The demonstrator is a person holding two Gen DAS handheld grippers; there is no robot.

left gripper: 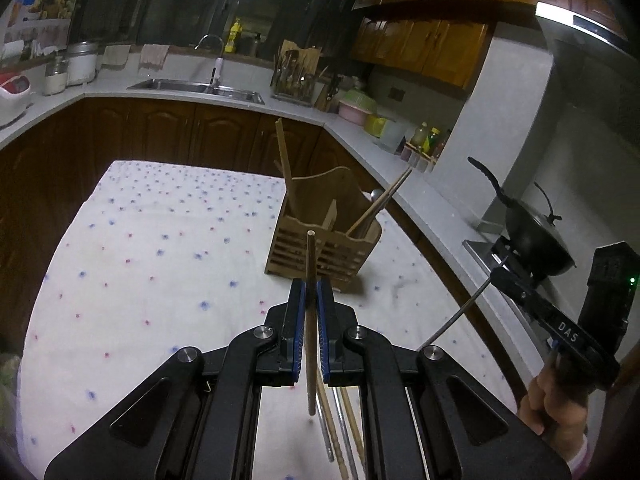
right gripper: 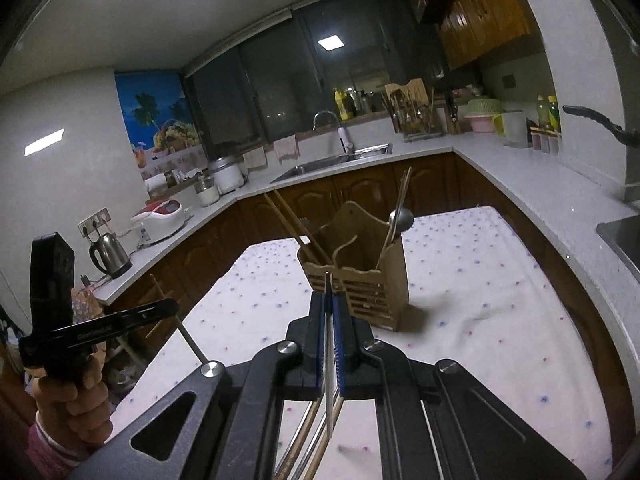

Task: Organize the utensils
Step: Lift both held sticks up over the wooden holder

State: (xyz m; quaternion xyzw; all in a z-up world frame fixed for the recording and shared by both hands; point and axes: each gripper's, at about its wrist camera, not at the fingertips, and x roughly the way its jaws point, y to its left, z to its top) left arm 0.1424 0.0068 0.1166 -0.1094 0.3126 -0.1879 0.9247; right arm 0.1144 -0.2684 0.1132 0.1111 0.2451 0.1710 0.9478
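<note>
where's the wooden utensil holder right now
The wooden utensil holder stands on the floral tablecloth just ahead of both grippers, near the table's far right side by the counter, with chopsticks and a spoon already inside.

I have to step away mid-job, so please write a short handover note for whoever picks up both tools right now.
Left tool: shut on a wooden chopstick, held upright above the table.
Right tool: shut on a metal chopstick, also raised.
Wooden utensil holder stands on the dotted tablecloth, ahead of both tools.
Done: wooden chopsticks are in its left compartment; chopsticks and a metal spoon are in its right one.
Left: drop in the two held chopsticks, then collect the loose chopsticks lying on the cloth beneath the tools. How many are there is hard to tell.
</note>
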